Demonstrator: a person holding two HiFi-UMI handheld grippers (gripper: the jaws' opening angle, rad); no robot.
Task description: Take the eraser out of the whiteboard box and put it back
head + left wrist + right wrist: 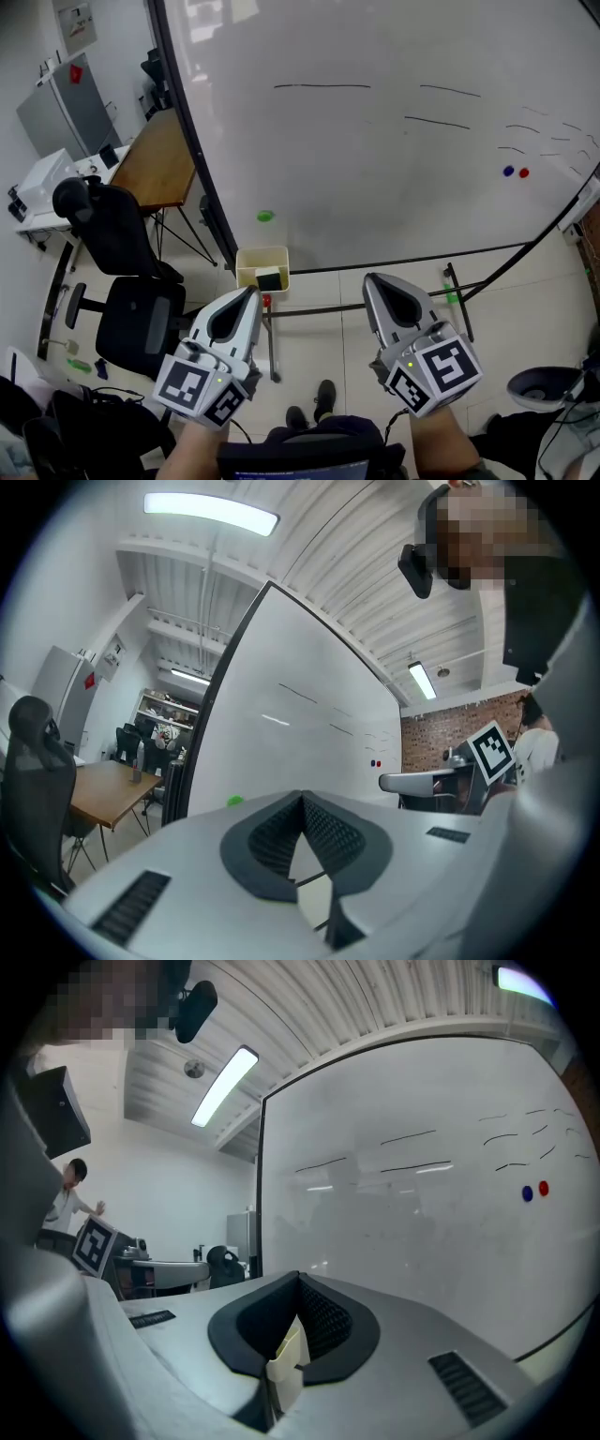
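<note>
Left gripper [253, 293] jaws near eraser [270, 279] in whiteboard box [247, 262], right gripper [369, 280] farther

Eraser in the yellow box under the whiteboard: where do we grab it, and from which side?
Probably its exposed upper end, coming from above. The eraser sits down inside the yellow box, with walls around it and only the top open.

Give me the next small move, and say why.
Probably open the left claw and bring it to the box. The eraser lies in it, untouched. This claw and the right claw are both shut, and in the head view the left one's tip is nearer the box.
</note>
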